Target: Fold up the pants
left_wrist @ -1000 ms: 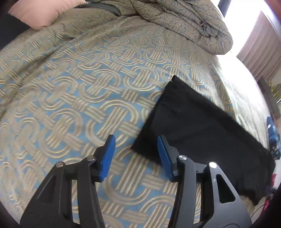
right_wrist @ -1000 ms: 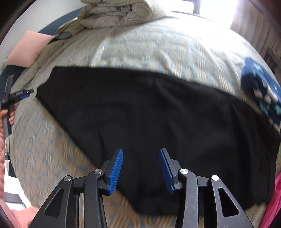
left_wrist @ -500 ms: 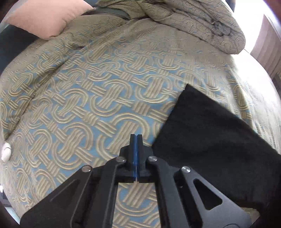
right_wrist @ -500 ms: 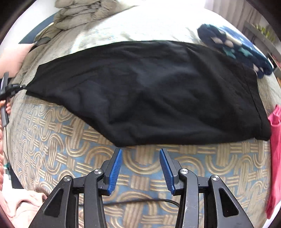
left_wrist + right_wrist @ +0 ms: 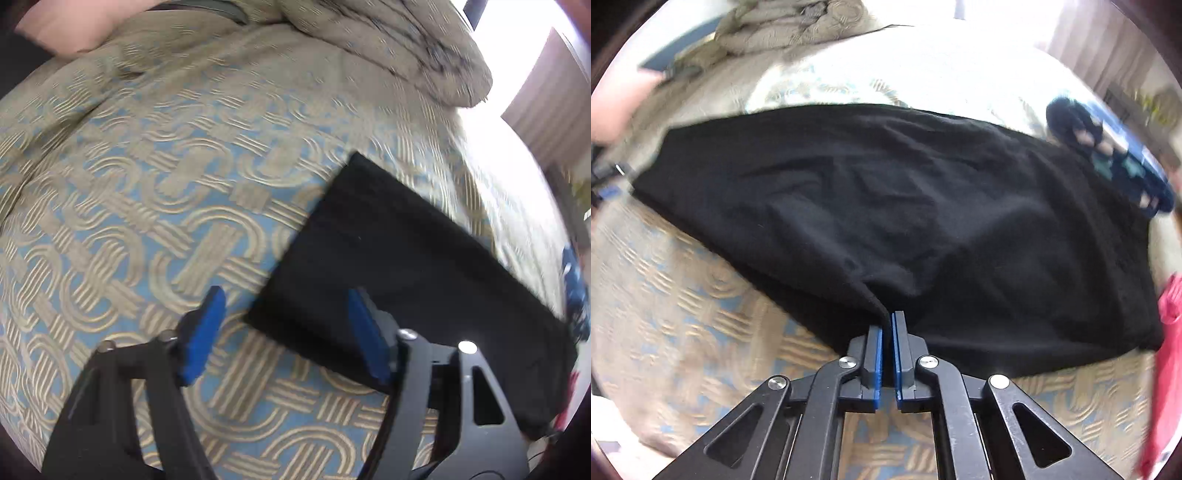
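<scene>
A: What does the room offer, starting with the biggest thing?

B: A bed fills both views, covered by a bedspread (image 5: 155, 206) woven in tan interlocking loops on a blue ground. At its far end lies a bunched duvet (image 5: 388, 48) in the same tan pattern, and beside that a pink pillow (image 5: 70, 26). Past the bed's far side there is bright window glare with a striped curtain (image 5: 550, 110) next to it.

A: And the task's thing?

B: The black pants (image 5: 886, 206) lie stretched long across the bedspread, mostly flat with soft creases through the middle. In the left wrist view one narrow end of the pants (image 5: 399, 273) ends in a straight edge with two clear corners.

A: What sits around them?

B: A dark blue patterned cloth (image 5: 1108, 155) lies just beyond the far edge near the wide end, and a pink-red garment (image 5: 1171, 332) shows at the right border. Both are blurred.

A: How do the grippers stand?

B: The right gripper (image 5: 887, 321) has its blue pads pressed together on the near edge of the pants, and the cloth rises into a small ridge at the pinch. The left gripper (image 5: 284, 317) hangs over the near corner of the narrow end with its jaws wide apart, holding nothing; the corner shows between the fingers.
</scene>
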`<state>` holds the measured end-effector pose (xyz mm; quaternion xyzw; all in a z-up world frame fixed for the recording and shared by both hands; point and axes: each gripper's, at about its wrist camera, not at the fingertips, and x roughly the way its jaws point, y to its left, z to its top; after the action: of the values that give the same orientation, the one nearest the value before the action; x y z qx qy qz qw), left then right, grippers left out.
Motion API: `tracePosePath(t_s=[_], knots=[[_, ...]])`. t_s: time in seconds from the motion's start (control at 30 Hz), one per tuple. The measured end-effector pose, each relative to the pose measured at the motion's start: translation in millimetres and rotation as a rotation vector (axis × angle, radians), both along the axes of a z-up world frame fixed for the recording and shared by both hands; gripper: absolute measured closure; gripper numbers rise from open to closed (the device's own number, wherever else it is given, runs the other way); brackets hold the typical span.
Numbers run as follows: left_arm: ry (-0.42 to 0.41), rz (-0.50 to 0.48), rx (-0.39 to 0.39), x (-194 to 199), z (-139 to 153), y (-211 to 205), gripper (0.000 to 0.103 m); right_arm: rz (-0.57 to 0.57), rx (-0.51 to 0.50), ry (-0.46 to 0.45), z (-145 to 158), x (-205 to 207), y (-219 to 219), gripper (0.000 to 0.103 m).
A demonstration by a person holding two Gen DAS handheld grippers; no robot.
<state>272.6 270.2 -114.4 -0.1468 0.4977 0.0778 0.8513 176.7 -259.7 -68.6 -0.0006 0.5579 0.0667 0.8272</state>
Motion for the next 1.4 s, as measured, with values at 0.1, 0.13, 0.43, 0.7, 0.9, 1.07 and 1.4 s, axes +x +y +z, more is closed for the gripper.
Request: tracePosePath(t_s=[0.1,0.13,0.43,0.7,0.9,1.07,1.4], knots=[[0.045,-0.035,0.094,12.3,-5.4,-13.8,0.098,-0.041,0.153,0.033,11.6,4.3,-23.5,0.1],[0.036,-0.026,0.112,11.3,-1.7,-15.3,0.099,-0.051,0.197,0.045,13.7,4.6,-31.5,0.1],[0.03,0.176,0.184,-5.9,19.0,26.8,0.101,-0.017,0.128,0.073,7.5,-13.9,-35.2,0.097],[-0.155,-0.551,-0.113,-85.7,64.1,-134.8,0.08,-0.116,0.149,0.077,7.5,-31.3,-73.7,0.087],[-0.08,-1.05,-0.12,-138.9,33.1,-347.7,0.064,-0.309,0.212,0.069,6.5,-38.5,-132.2,0.073],[-0.098,-1.15,-0.086,-146.4,27.9,-428.0,0.063,-0.54,0.309,-0.002,14.7,-60.1,-217.6,0.059],[-0.006,-1.129,-0.151,-118.1,13.3,-466.7,0.063,-0.653,0.339,-0.086,8.7,-83.1,-280.1,0.058]])
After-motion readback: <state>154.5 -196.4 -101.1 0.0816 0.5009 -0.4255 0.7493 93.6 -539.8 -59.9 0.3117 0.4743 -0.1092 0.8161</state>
